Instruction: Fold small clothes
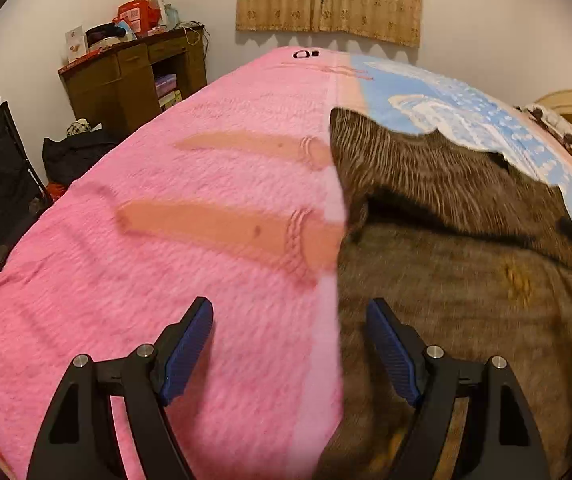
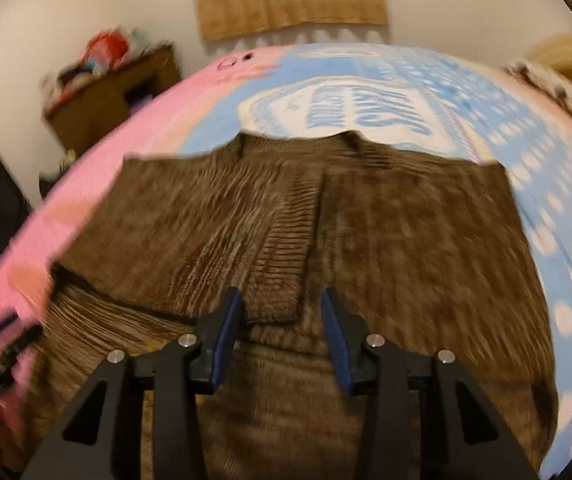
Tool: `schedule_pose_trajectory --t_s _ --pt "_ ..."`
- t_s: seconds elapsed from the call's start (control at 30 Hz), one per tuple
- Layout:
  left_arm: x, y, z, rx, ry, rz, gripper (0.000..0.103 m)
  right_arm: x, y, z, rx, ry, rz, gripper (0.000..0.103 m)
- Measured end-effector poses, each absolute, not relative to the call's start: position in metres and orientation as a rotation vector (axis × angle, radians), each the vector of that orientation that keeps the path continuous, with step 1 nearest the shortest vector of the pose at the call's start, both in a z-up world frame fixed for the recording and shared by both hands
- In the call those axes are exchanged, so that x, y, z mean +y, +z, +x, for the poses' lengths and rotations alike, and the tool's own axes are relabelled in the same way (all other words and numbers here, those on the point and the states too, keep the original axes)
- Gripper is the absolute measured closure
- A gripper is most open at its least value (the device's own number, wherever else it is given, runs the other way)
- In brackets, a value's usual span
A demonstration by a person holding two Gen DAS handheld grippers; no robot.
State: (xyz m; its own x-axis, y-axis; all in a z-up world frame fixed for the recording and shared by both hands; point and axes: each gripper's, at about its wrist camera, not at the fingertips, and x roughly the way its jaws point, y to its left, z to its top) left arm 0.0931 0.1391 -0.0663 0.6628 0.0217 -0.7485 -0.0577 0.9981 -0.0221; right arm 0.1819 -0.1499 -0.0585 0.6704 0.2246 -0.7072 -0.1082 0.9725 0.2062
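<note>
Motion blur smears the brown knit garment [image 2: 286,216], whose lower part runs off the right-wrist view's bottom edge.

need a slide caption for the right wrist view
Right gripper open just above a brown ribbed knit garment, partly folded on a pink and blue blanket.

Warm dim light, fisheye-bent edges (dark corners), perhaps motion-blurred

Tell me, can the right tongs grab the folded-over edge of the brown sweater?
Probably yes. The right tongs stand open with nothing between them, and the folded-over edge of the brown sweater lies just ahead of the tips, with nothing covering it. The picture is blurry, though.
</note>
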Motion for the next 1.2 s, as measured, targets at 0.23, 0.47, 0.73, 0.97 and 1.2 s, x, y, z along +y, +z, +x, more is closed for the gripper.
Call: schedule_pose_trajectory --t_s 0.23,0.47,0.73,0.97,1.2 --pt "0.158 -0.062 0.032 0.846 -0.118 -0.069 0.024 -0.189 -0.011 0.076 0.631 0.196 0.123 0.027" --pt "0.150 -0.081 -0.016 0.905 -0.230 -0.054 0.024 -0.249 -0.023 -0.007 0.686 0.059 0.185 0.025" --pt "0.128 -0.088 -0.047 0.909 -0.312 -0.031 0.024 -0.290 -0.061 -0.078 0.808 -0.006 0.346 0.025" --pt "0.135 -0.092 -0.055 0.921 -0.329 -0.131 0.024 -0.292 -0.070 -0.098 0.855 0.038 0.364 0.025" --pt "0.134 -0.096 -0.061 0.937 -0.369 -0.149 0.024 -0.284 -0.081 -0.109 0.903 0.068 0.343 0.025"
